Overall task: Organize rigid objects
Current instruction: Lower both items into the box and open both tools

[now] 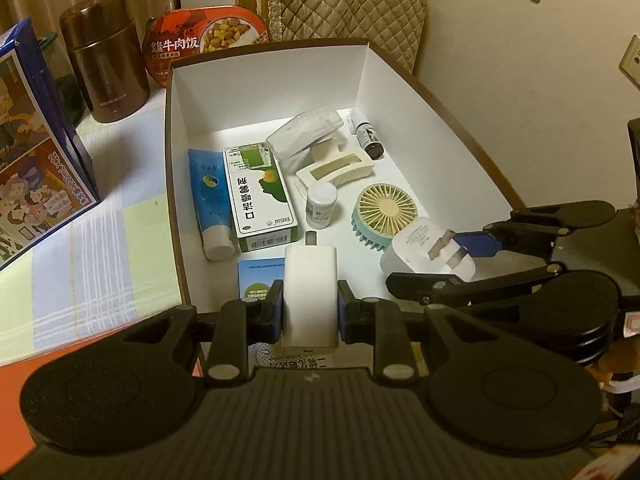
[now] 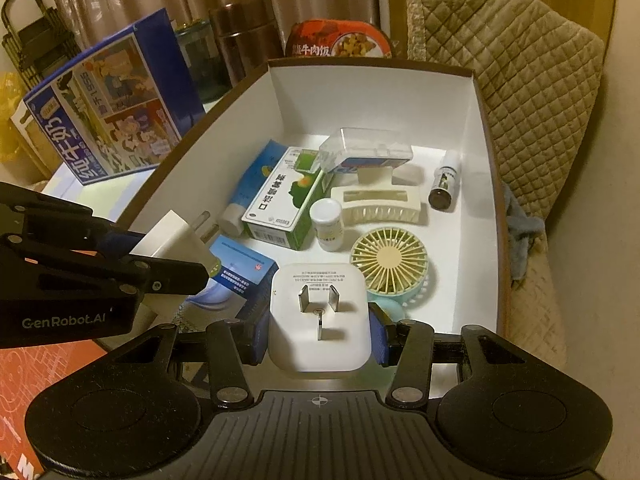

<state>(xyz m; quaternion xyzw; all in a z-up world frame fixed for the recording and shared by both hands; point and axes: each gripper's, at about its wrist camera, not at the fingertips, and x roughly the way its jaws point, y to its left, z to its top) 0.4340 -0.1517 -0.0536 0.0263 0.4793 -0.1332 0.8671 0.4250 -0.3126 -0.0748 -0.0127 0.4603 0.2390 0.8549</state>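
Hovering over the near end of the white box [image 1: 264,80], we carry one item in each claw. Our left claw [image 1: 310,308] is clenched on a slim white charger [image 1: 310,296], its blue pads pressing both long sides, with a metal prong pointing forward towards the box floor. Our right claw [image 2: 318,328] is clamped on a squarish white plug adapter [image 2: 318,316], gripped by its sides with its three prongs facing the camera. In the left wrist view the adapter [image 1: 428,252] shows at the right, just above the box's near right corner.

Inside the box we see a blue tube [image 1: 212,204] lying along the left wall, and just beside it a green-and-white carton [image 1: 260,196]. A clear plastic case [image 1: 306,136] rests partly on the carton's far end and on a cream hair clip [image 1: 336,168]. A small white bottle [image 1: 320,204] stands near the middle, a small dark spray bottle [image 1: 366,134] lies near the right wall, and a round handheld fan [image 1: 380,208] with a cream grille lies face up near the adapter. A blue booklet [image 2: 236,276] lies flat at the near end, under the charger.

The box sits on a counter [image 1: 100,240] with a pale plaid cloth. Beyond it stand a brown flask [image 1: 104,56], a red meal tub [image 1: 208,36] and a blue printed carton [image 1: 36,152].
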